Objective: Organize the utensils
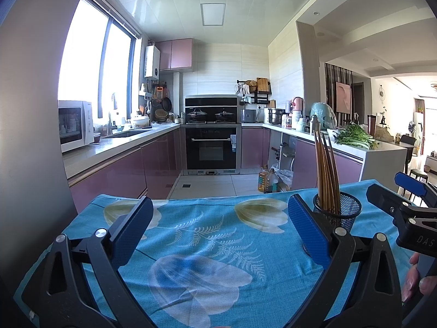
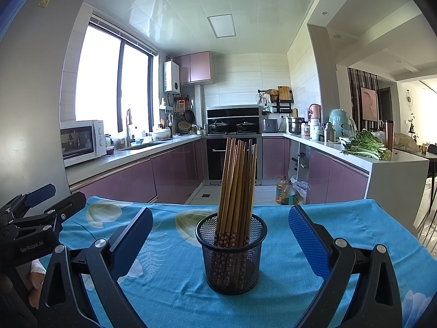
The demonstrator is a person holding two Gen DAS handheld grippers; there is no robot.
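Chopsticks (image 2: 236, 188) all stand bundled in the mesh cup (image 2: 231, 257) on the blue cloth (image 2: 169, 273), right gripper (image 2: 220, 235) spread wide around the cup, left gripper (image 1: 218, 218) wide and empty beside it; sorting looks finished, next likely withdrawal.
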